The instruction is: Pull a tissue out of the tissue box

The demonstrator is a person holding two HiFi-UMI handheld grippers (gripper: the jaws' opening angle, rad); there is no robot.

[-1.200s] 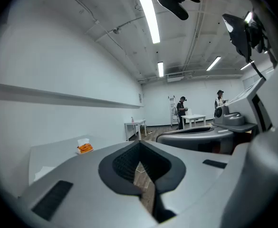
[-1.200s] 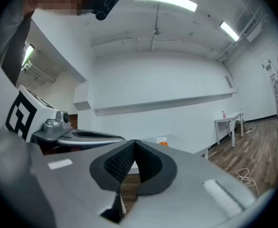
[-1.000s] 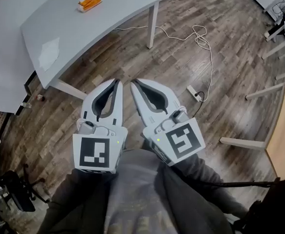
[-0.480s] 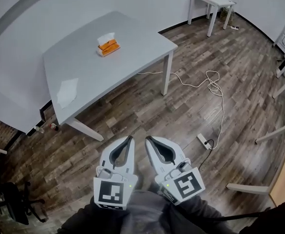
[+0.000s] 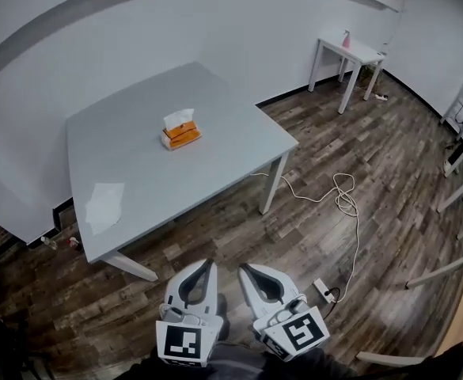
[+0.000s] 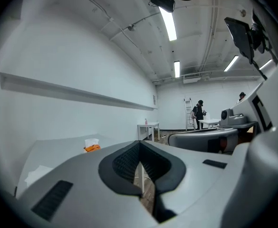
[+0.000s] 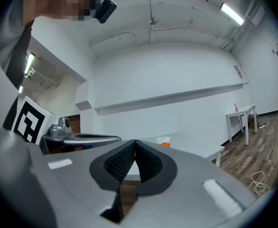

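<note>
An orange tissue box with a white tissue sticking up from its top stands near the middle of a grey table, well away from me. It also shows small and far in the left gripper view as the tissue box and in the right gripper view as the tissue box. My left gripper and right gripper are held side by side close to my body above the wooden floor. Both are shut with nothing between the jaws.
A loose white tissue lies near the table's front left corner. A white cable and a power strip lie on the floor at right. A small white side table stands by the far wall. People stand far off.
The head view has tilted up and the table with the tissue box has come to the middle of the picture. Both grippers have sunk to the lower edge, still shut and side by side.
</note>
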